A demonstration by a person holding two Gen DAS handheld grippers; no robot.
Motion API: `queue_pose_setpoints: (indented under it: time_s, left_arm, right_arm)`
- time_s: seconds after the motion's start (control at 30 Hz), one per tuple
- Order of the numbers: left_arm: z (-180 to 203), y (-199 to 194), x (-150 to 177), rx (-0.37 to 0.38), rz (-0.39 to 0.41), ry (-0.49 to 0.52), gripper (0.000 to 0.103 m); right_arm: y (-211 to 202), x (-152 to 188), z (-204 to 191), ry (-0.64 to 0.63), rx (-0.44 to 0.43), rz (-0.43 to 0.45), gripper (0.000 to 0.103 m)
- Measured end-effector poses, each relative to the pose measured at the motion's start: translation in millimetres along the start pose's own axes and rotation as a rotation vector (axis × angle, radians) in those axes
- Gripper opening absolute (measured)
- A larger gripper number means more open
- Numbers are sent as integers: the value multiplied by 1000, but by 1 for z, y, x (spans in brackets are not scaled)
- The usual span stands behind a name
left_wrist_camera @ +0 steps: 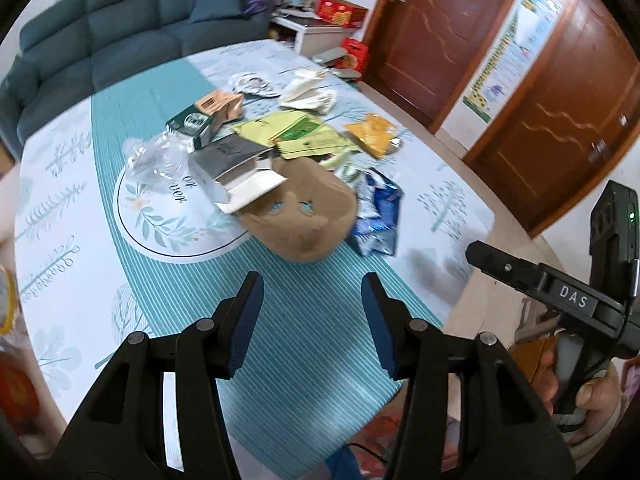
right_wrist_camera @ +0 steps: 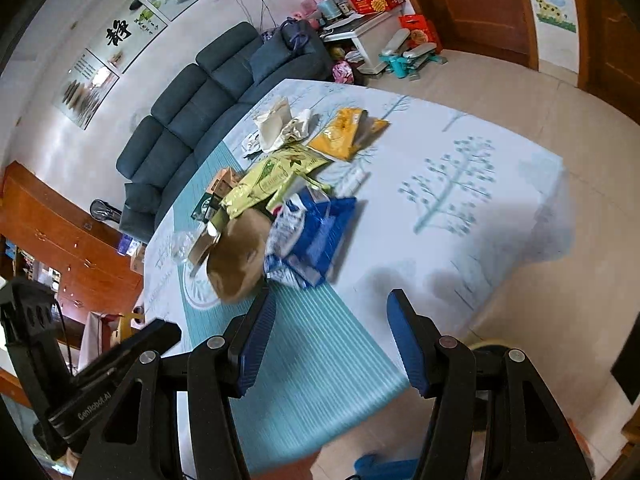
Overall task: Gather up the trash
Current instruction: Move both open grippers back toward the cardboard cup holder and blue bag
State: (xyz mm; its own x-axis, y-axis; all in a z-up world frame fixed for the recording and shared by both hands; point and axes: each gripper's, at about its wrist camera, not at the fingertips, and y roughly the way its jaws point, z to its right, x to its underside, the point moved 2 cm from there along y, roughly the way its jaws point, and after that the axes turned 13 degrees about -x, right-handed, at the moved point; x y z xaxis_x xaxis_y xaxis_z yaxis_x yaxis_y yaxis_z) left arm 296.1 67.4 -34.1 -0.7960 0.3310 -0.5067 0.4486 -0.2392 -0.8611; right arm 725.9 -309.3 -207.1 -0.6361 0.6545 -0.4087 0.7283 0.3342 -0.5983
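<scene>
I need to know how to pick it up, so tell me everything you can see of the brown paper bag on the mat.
The brown paper bag is plain kraft paper, rumpled and lying on its side on the teal striped mat, at the near end of the trash pile. Small cut-out holes show in its upper face. A grey-and-white carton rests on its top edge, and a blue-and-white wrapper lies against its side. Neither gripper touches it.

right gripper (right_wrist_camera: 330,330): empty, parted | trash pile (right_wrist_camera: 280,200) on mat (right_wrist_camera: 460,184)

Bare mat (left_wrist_camera: 312,320) ahead (striped part) before the trash heap (left_wrist_camera: 280,168).
</scene>
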Motion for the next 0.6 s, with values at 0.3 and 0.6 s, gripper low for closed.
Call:
queue_pose_setpoints:
  time_s: [0.3,0.6]
  left_arm:
    - [-24,56,-17,44,-90,-150,47]
    - [-28,91,-26,70,-138,-211,47]
  right_arm:
    - [69,-32,26,87,-19,-32,59]
    - [106,-41,31,96,-23,-46,59]
